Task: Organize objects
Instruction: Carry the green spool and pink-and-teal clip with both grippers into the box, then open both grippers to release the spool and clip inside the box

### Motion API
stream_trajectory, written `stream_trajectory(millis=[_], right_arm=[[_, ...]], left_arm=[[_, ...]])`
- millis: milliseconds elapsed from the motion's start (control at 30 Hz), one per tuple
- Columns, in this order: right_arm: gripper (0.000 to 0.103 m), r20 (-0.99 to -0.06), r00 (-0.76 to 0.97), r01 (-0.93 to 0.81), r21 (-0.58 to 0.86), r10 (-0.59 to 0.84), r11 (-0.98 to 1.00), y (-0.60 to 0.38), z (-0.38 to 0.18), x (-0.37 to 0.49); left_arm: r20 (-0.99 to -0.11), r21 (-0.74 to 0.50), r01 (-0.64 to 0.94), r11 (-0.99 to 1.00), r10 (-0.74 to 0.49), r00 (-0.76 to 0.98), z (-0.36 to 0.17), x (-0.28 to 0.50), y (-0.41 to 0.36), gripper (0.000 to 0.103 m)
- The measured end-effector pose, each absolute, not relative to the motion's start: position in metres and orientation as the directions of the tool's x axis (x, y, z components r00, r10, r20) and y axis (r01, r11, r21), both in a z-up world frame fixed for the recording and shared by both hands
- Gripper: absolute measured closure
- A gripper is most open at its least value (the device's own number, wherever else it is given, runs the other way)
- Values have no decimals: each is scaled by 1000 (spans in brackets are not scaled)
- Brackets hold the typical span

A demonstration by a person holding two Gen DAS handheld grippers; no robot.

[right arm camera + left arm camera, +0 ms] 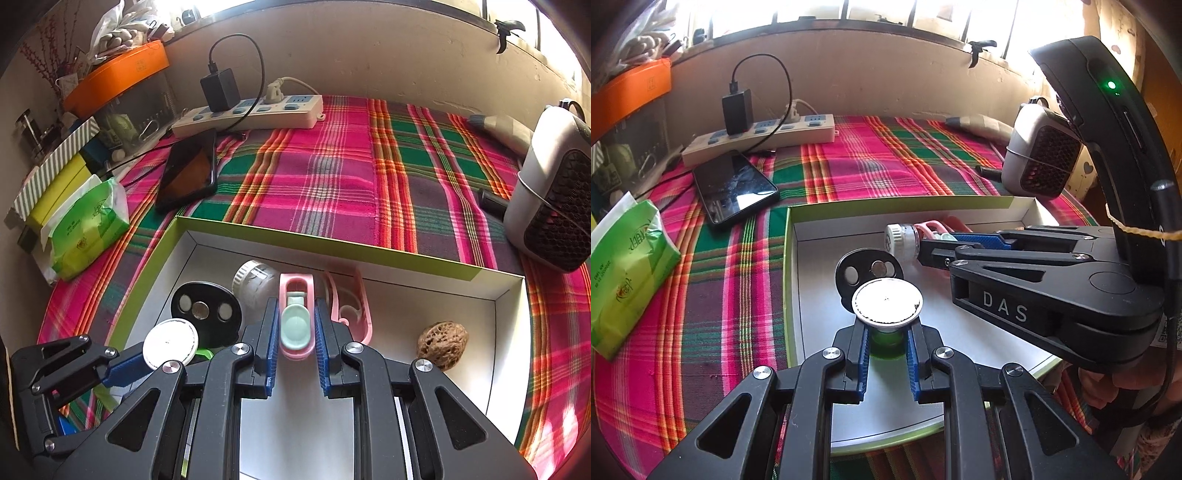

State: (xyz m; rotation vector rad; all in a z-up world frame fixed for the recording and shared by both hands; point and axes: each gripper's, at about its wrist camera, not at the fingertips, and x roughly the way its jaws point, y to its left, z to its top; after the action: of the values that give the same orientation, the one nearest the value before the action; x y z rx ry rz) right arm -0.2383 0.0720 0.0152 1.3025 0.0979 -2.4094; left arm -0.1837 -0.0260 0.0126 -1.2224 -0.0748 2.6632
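Note:
A shallow white box with a green rim [786, 236] [162, 240] lies on the plaid cloth. My left gripper [886, 343] is shut on a green piece with a round silver cap [886, 301] [170, 344], held over the box floor. My right gripper [295, 325] [925, 251] is shut on a pink and mint clip [296, 321] inside the box. A black disc with metal inserts [868, 271] [205, 308], a clear white-capped jar [901, 242] [253, 282], a second pink clip [351, 306] and a walnut [442, 342] lie in the box.
A black phone [735, 186] [190, 171], a power strip with a charger [761, 134] [251, 110] and a green tissue pack [626, 269] [86, 229] lie to the left. A small grey heater [1041, 155] [554, 199] stands at the right.

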Motion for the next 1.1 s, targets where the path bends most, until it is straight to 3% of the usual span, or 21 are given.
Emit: stream_trajectory(millis=[900,1100], right_arm=[[84,-800,-496,385,145,-336,-912,70,12,-238],[70,-796,-500,383,149,-340,-912,71,14,-236]], left_arm=[[-742,-74,-164,-984,164,-650,13,-182,-23,87],[-740,-91,-169,-981,181,-648,13,-180,-24,84]])
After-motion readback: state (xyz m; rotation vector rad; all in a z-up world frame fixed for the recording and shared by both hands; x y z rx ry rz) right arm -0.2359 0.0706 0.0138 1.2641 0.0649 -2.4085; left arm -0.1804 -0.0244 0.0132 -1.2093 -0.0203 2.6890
